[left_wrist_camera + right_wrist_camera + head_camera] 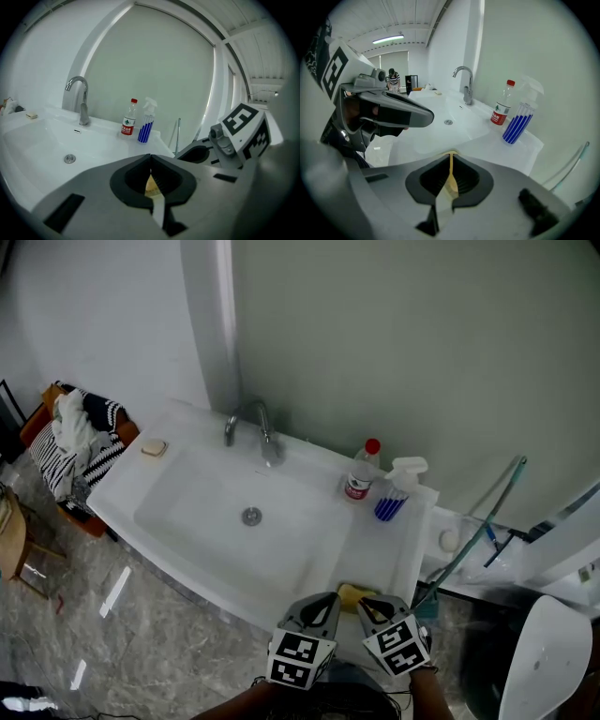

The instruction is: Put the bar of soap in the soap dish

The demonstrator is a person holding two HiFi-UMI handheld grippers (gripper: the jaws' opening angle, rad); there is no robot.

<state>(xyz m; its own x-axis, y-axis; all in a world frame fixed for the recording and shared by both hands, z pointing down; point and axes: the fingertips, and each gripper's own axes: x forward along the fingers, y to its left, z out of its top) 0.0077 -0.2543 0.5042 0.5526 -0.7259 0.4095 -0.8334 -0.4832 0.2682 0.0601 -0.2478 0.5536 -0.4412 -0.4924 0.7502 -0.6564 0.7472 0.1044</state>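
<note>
Nothing legible — the bottle (362,471) bears a red label, too small to read.

Soap dish (154,448) — left of faucet (251,423)

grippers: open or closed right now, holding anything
Left gripper: closed, nothing held.
Right gripper: closed on the yellow soap.

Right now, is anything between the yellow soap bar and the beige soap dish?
Nothing fixed. Thin yellow soap bar sits in right tool; open white basin lies before small beige soap dish, left tool close alongside.
</note>
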